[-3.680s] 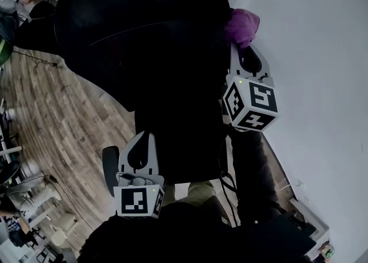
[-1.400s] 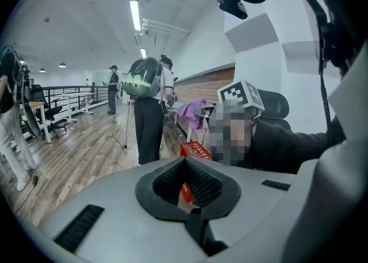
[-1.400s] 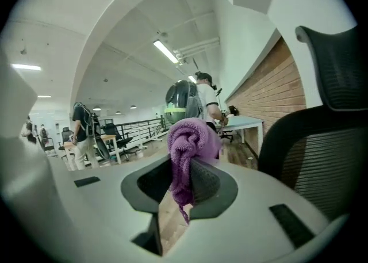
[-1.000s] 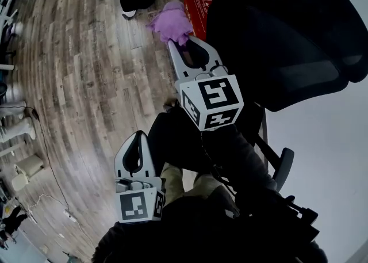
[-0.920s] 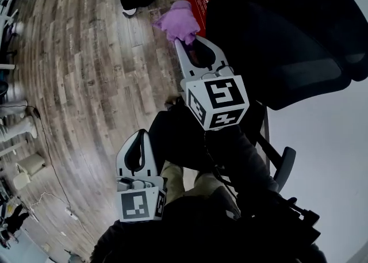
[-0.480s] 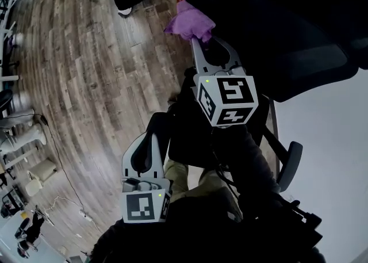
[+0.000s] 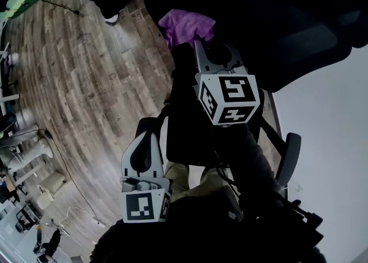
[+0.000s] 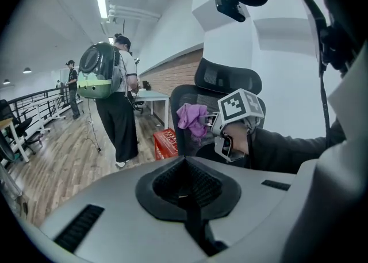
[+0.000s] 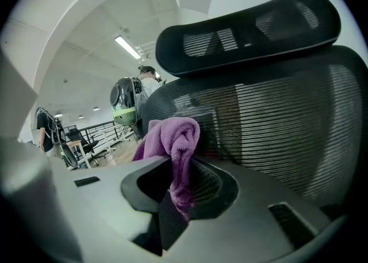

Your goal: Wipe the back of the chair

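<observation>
1. Since a second ago, the purple cloth (image 7: 184, 26) has moved from over the wooden floor (image 7: 86, 83) to the side edge of the chair back (image 7: 259, 20), carried there by the right gripper (image 7: 198, 40).
2. Right tongs are closed on the cloth. The right gripper view shows a fold pinched between the jaws, with the bunched bulk standing out past the tips, so soft fabric rather than plastic meets the chair.
3. In that view the black mesh of the chair back fills the space just behind the cloth, with the headrest (image 9: 247, 26) above it. The cloth is at the mesh or just short of it; I cannot tell if it touches.
4. The left gripper (image 7: 146, 138) hangs low, close to the person's body and well apart from the chair. Its jaws are together with nothing between them. It seems parked out of the wiping arm's way.
5. The left gripper view looks across at the right gripper and cloth in front of the chair. A red crate (image 8: 167, 142) sits on the floor beside the chair, and a person with a green backpack (image 8: 112, 100) stands beyond.
6. My judgement: the wipe is about to begin at this side edge, and most of the chair back is not yet wiped.
</observation>
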The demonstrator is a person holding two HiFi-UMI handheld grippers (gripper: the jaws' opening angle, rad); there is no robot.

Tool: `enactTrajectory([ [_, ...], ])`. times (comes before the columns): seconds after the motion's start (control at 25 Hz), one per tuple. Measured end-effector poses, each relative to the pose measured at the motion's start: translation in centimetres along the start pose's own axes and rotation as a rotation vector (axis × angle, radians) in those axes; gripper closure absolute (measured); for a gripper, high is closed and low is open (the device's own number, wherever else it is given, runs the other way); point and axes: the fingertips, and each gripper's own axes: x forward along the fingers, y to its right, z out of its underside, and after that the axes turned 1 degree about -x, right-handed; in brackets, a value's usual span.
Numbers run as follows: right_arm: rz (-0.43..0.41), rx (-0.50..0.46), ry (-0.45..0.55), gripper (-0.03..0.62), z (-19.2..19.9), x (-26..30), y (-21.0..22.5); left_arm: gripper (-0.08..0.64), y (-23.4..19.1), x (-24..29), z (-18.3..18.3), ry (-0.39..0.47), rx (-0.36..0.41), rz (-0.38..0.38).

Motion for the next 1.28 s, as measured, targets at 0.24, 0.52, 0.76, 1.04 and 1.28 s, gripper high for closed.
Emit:
enactTrajectory([
  [0.24,0.04,0.019,0.011,0.52,-0.4,-1.7,3.9,0.556,3.1,1.4,-0.7,-0.013,0.031,0.04],
  [0.52,0.096,0.045,0.027,0.52,-0.6,-4.8,9.1,0.557,7.7,2.8,-1.2,-0.025,0.071,0.097],
  [0.76,0.167,0.07,0.047,0.52,-0.4,-8.7,14.1,0.557,12.1,3.6,-1.1,-0.035,0.112,0.16],
  [1.04,0.231,0.085,0.063,0.52,0.0,-13.3,20.6,0.556,18.2,4.4,-0.5,-0.049,0.147,0.207],
  [1.28,0.278,0.112,0.083,0.52,0.1,-17.9,24.7,0.556,23.1,4.0,-0.5,-0.057,0.19,0.248],
])
